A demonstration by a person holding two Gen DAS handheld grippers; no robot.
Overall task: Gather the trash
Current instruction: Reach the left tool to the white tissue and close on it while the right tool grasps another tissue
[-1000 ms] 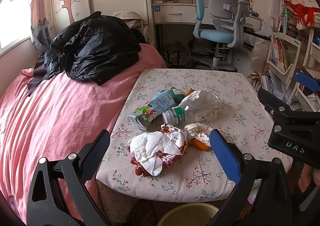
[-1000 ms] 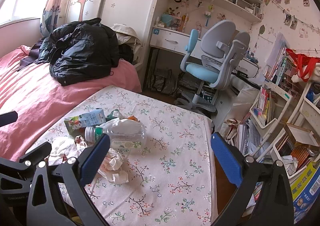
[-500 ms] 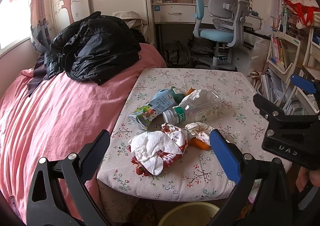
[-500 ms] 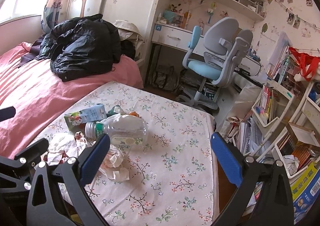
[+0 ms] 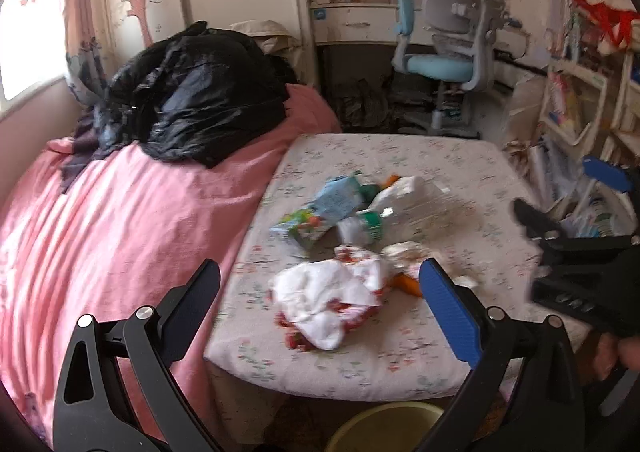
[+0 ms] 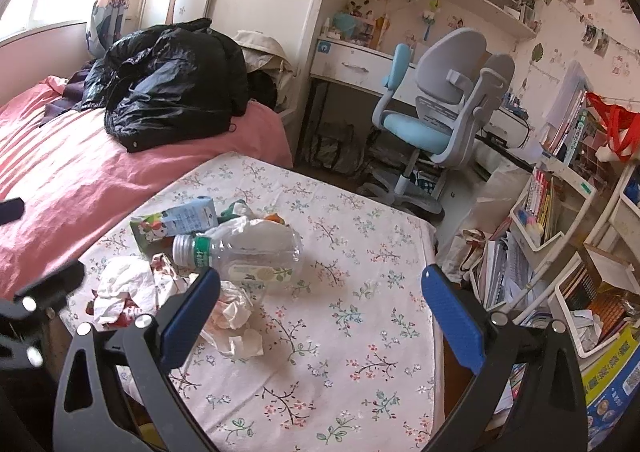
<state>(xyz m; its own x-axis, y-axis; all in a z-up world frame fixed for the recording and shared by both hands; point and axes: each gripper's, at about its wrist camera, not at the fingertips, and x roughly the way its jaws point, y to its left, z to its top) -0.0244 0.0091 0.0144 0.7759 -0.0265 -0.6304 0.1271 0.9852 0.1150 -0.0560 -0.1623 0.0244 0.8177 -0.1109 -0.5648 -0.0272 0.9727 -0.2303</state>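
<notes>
A heap of trash lies on the floral table (image 6: 360,352): a clear plastic bottle (image 6: 256,252) with a green label, a blue drink carton (image 6: 176,221), a red-and-white wrapper with crumpled tissue (image 6: 120,292), and loose tissue (image 6: 236,316). The same heap shows in the left wrist view: bottle (image 5: 404,207), carton (image 5: 324,207), wrapper (image 5: 328,300). My left gripper (image 5: 320,300) is open and empty, near the table's front edge, over the wrapper. My right gripper (image 6: 320,304) is open and empty, right of the heap.
A pink bed (image 5: 100,232) with a black jacket (image 5: 192,95) adjoins the table's left side. A yellow bin rim (image 5: 384,428) shows below the table's front edge. A blue desk chair (image 6: 436,119) stands behind; shelves with books (image 6: 560,232) crowd the right.
Both grippers have moved toward the table and the trash heap looks nearer in both views. Both jaws stay open. The trash has not moved.
</notes>
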